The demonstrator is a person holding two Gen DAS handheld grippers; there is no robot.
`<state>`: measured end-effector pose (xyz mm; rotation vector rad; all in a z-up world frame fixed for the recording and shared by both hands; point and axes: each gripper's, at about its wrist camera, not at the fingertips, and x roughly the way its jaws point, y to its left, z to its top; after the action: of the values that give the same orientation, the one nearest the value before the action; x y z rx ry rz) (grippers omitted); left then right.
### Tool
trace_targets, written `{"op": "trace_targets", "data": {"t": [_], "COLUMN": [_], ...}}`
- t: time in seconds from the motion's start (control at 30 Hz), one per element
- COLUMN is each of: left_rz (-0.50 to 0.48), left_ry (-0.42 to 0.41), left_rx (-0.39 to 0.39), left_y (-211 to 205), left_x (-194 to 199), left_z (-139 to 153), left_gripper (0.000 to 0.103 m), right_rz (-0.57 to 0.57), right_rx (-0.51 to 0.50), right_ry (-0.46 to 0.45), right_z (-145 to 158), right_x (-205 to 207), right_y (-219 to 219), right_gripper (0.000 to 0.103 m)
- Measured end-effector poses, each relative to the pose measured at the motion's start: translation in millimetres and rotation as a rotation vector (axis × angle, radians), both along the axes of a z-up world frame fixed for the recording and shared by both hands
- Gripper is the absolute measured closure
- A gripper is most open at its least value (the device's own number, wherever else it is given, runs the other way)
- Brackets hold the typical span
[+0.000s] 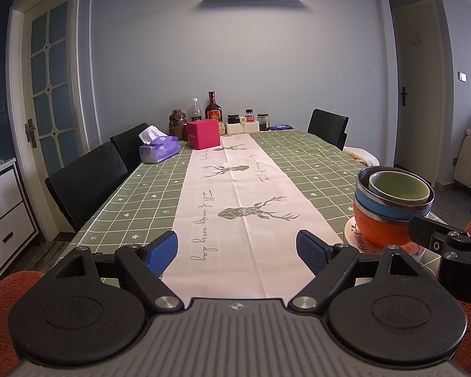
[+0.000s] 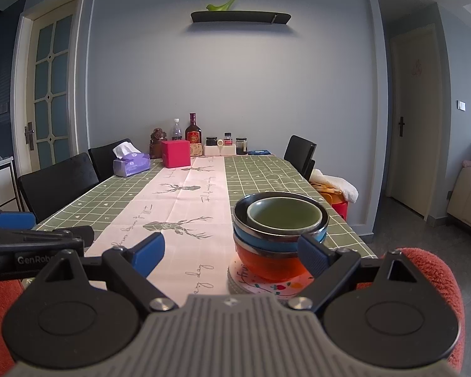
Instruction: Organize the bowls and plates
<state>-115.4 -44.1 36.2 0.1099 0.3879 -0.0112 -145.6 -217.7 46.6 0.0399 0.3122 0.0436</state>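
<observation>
Nested bowls stand near the table's front right corner: an orange bowl (image 2: 267,262) at the bottom, a blue bowl (image 2: 260,240) in it, and a small green bowl (image 2: 282,215) on top. The stack rests on a patterned plate (image 2: 263,284). In the left wrist view the same orange bowl (image 1: 380,231), blue bowl (image 1: 383,204) and green bowl (image 1: 398,185) sit at the right. My right gripper (image 2: 235,256) is open just before the stack, touching nothing. My left gripper (image 1: 237,249) is open over the pale runner, left of the bowls, with nothing between its fingers.
The green checked table (image 1: 135,194) carries a tissue pack (image 1: 158,149), a pink box (image 1: 204,133) and bottles and jars (image 1: 213,110) at the far end. Black chairs (image 1: 88,182) line the left side, another chair (image 2: 300,155) the far right. A towel-covered seat (image 2: 332,188) stands behind the bowls.
</observation>
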Motion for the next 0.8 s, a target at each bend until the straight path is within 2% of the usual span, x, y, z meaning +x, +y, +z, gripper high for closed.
{"op": "trace_targets", "data": {"t": [0.8], "left_rz": [0.009], "left_ry": [0.014], "left_rx": [-0.005], "left_y": [0.1], "left_x": [1.0], "left_z": [0.0], "left_gripper": [0.003], "right_rz": [0.002], "right_rx": [0.010], "right_ry": [0.023], "right_z": [-1.2], "right_x": [5.0], "right_y": [-2.6], "right_gripper": [0.013]}}
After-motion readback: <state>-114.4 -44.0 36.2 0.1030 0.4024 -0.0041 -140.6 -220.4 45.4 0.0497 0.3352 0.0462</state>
